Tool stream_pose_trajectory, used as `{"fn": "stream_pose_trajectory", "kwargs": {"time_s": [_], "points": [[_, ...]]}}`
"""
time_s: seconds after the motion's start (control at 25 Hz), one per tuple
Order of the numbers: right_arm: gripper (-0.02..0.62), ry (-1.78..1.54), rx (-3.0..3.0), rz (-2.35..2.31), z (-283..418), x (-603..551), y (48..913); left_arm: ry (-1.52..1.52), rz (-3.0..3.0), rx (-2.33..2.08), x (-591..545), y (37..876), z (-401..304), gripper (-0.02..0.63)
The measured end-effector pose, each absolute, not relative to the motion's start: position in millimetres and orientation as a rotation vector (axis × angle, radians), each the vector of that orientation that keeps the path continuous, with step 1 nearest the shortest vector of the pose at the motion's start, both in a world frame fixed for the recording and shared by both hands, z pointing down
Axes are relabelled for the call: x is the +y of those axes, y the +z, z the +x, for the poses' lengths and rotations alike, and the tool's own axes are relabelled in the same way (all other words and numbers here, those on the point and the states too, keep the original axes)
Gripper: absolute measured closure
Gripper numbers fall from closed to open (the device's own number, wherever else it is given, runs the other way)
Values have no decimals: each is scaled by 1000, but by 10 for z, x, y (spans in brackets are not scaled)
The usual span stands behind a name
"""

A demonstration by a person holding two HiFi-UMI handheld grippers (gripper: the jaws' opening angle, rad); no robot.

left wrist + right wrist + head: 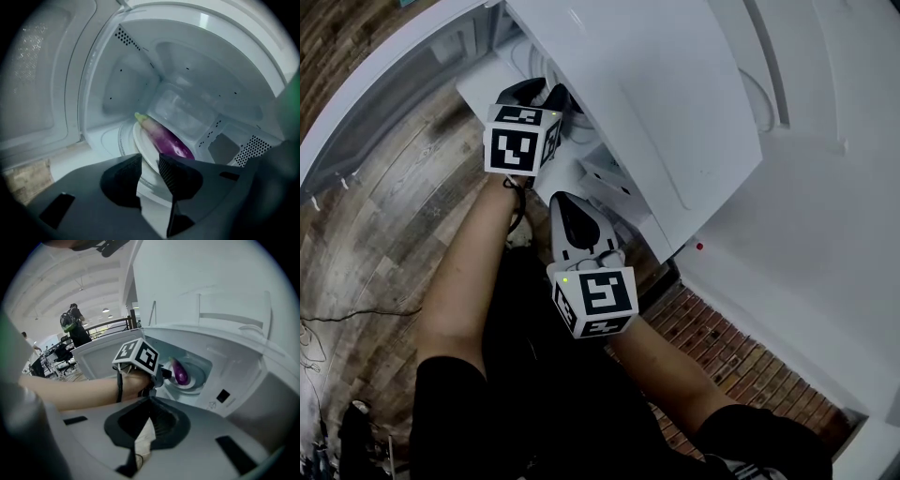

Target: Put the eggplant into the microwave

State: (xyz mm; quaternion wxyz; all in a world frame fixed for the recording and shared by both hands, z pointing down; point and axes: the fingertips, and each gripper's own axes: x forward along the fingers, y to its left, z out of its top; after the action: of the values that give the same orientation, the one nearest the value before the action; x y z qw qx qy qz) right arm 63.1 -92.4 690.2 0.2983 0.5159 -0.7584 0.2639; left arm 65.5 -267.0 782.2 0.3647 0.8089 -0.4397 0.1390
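Note:
A purple eggplant (pixel 168 140) with a green stem lies on a white plate (pixel 139 140) on the turntable inside the open white microwave (pixel 131 84). My left gripper (pixel 150 159) is at the oven's mouth, just in front of the plate. It is open and nothing is between its fingers. In the right gripper view the eggplant (pixel 179 373) shows inside the cavity just past the left gripper (pixel 165 372). My right gripper (pixel 149 401) hangs back behind the left hand, shut and empty. The head view shows the left gripper (pixel 546 94) under the microwave's top (pixel 675 112), with the right gripper (pixel 567 202) nearer me.
The microwave door (pixel 42 84) stands swung open to the left. Below is wood-look floor (pixel 375 244) with a thin cable (pixel 356 314) and a brick-pattern patch (pixel 722 347). A person (pixel 72 326) stands far off in the hall.

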Motion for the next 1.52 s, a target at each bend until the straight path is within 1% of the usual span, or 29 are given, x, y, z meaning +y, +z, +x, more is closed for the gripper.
{"fn": "stream_pose_trajectory", "kwargs": {"time_s": [0.08,0.28,0.32,0.36,0.4,0.6,0.76,0.96,1.12,1.24,1.36,1.52], "points": [[584,703,-2012,1370,630,-910,6914,384,2094,-1225,-2696,7824,561,498],[584,706,-2018,1378,628,-908,6909,334,2106,-1297,-2669,7744,412,500],[584,706,-2021,1381,627,-910,6905,320,2117,-1297,-2639,7701,392,523],[584,706,-2026,1385,624,-915,6901,316,2134,-1302,-2603,7653,362,581],[584,706,-2034,1391,617,-923,6899,318,2157,-1307,-2561,7601,331,606],[584,708,-2070,1444,532,-932,6819,378,2277,-1290,-2178,7256,151,606],[584,697,-2127,1465,394,-1003,6574,435,2281,-1314,-1810,6875,-153,606],[584,671,-2196,1496,317,-1093,6080,424,2213,-1368,-1477,6204,-501,607],[584,720,-2334,1530,309,-1182,5423,480,2225,-1452,-1416,5510,-769,607],[584,642,-2386,1516,341,-1198,4938,455,2192,-1509,-1390,4930,-941,607],[584,541,-2396,1545,428,-1242,4460,428,2187,-1526,-1341,4361,-966,607],[584,481,-2379,1624,580,-1337,3870,405,2244,-1514,-1286,3678,-815,607]]}}
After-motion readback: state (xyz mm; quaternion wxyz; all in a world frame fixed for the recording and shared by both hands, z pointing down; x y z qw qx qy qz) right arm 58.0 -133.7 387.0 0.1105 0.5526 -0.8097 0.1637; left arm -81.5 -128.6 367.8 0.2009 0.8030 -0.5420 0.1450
